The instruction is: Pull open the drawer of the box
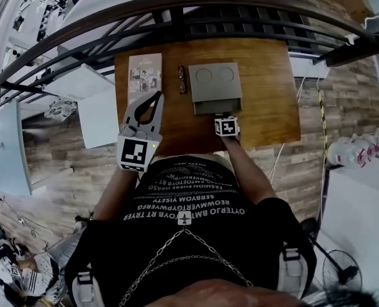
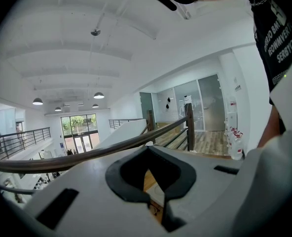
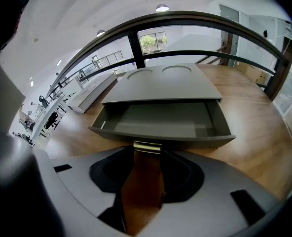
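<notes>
A flat grey box with two round hollows in its lid lies on the wooden table. Its drawer stands pulled out toward me, and in the right gripper view the drawer is empty. My right gripper points steeply down at the drawer front. The right gripper is shut on the brass drawer handle, which fills the gap between the pads. My left gripper hangs above the table left of the box. The left gripper is shut, holding nothing.
A booklet and a pair of glasses lie on the table left of the box. A dark railing runs just behind the table's far edge. My torso stands close against the near edge.
</notes>
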Demonstrator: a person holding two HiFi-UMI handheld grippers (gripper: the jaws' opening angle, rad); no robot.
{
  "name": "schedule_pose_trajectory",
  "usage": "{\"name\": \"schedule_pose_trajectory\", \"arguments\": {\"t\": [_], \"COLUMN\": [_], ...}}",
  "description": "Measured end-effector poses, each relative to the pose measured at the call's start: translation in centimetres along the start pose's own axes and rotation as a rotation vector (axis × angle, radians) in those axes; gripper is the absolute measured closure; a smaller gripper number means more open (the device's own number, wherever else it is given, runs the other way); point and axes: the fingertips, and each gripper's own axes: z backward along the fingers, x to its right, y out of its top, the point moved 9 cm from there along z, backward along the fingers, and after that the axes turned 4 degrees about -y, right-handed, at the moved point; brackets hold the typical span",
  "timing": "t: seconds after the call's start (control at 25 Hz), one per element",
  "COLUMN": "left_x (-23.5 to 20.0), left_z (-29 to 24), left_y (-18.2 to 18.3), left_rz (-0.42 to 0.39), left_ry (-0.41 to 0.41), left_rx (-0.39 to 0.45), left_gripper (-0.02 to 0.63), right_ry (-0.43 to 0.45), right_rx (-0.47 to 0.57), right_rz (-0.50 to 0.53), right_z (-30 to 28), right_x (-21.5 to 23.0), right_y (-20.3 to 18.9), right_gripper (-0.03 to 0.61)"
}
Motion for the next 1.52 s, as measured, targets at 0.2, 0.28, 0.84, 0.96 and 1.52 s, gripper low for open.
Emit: {"name": "schedule_pose_trajectory", "arguments": {"t": [0.2,0.28,0.84,0.96,1.52], "left_x": [0.2,0.3,2.5,2.7,3.0], "left_z": [0.3,0.4,-0.5,-0.5,-1.2], "left_y": [0.1,0.1,0.9,0.8,0.4], "left_rz": [0.000,0.000,-0.004,-0.005,0.012], "left_ry": [0.000,-0.001,-0.025,-0.028,-0.027], "left_rx": [0.007,0.010,0.008,0.008,0.004], "left_gripper": [0.614,0.614,0.614,0.614,0.614], "right_ry": [0.004,0.007,0.036,0.040,0.054], "right_rx": [-0.012,-0.017,-0.052,-0.053,-0.064], "right_rz": [0.000,-0.001,0.018,0.016,0.006], "right_z": [0.4,0.5,1.9,1.9,2.1], "right_x": [-0.1,-0.2,0.4,0.2,-0.1], "right_y": [-0.9,-1.2,-3.5,-4.0,-4.5], "right_gripper": [0.414,0.414,0.414,0.414,0.416]}}
